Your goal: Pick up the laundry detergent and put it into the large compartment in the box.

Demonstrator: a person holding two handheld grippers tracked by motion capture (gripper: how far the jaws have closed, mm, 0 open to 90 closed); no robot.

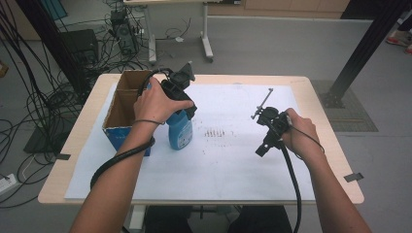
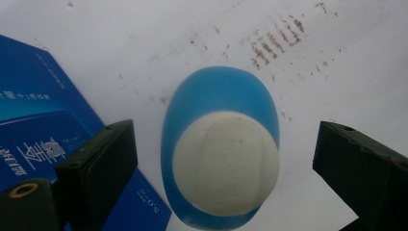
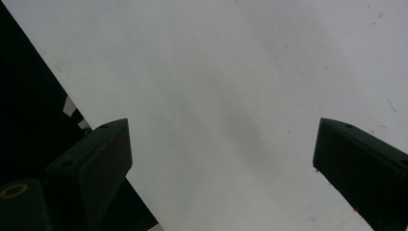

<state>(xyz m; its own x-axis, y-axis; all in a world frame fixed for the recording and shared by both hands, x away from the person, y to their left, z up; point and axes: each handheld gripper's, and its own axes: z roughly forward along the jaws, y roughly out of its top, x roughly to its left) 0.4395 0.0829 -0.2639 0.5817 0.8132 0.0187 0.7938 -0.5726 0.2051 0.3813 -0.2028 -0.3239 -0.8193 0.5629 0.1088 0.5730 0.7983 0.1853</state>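
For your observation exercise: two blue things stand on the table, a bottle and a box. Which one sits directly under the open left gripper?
The bottle: its white cap sits between the left gripper's spread jaws, while the box stands beside it.

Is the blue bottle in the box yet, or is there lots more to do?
Not yet. The blue bottle stands upright on the white paper beside the open cardboard box. In hand: the left gripper hangs right over the bottle's white cap, fingers wide apart, not touching it. The right gripper waits open over bare paper. Left, probably: grip the bottle and lift it, maybe into the box.
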